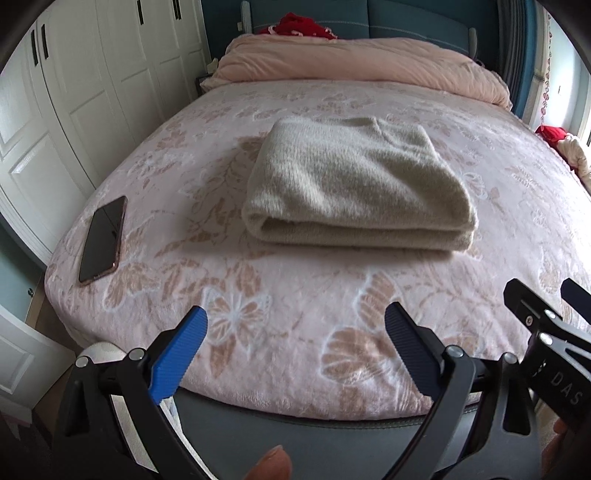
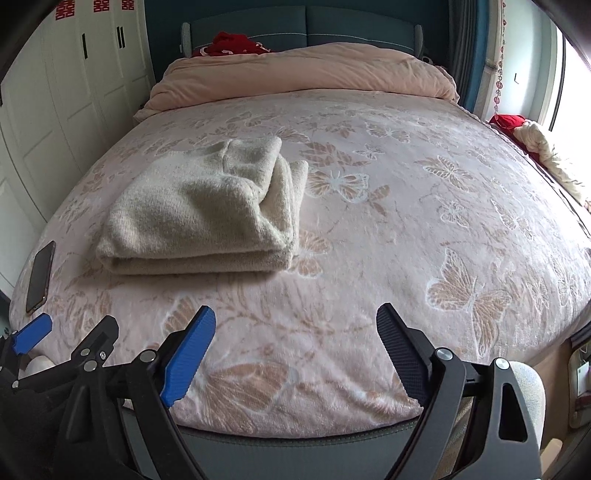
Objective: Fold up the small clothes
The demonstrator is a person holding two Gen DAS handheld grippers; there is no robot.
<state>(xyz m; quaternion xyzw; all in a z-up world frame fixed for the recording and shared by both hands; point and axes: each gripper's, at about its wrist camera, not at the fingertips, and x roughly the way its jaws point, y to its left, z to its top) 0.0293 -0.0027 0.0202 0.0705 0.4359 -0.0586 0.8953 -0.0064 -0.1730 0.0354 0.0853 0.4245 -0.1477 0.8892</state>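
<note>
Cream knit garment (image 1: 354,184) is lying folded into a thick rectangle on the butterfly-print bed cover (image 1: 295,295), toward the left-middle of the bed; the rounded fold is facing the grippers. Fold is looking essentially done.

Left gripper (image 1: 295,328) is hanging over the near bed edge, jaws spread wide, gripping nothing. Right gripper (image 2: 295,328) is doing the same just beside it, jaws spread, empty. Both are sitting well short of the garment.

Risks, as judged:
- Right edge of the stack is looking loose: in the right wrist view the layers are splaying apart there. A one-sided lift or nudge would likely be opening the fold.
- Fuzzy knit on plush cover: dragging could be catching and skewing the layers.
- Grippers are close together; a careless reach could be knocking one against the other.

Surroundings: phone (image 1: 103,240) is lying near the left bed edge, apart from the garment, vulnerable to a sweep. Pink duvet (image 1: 362,62) is bunched at the headboard, red cloth (image 1: 299,24) behind it. Nothing is blocking the approach.
</note>
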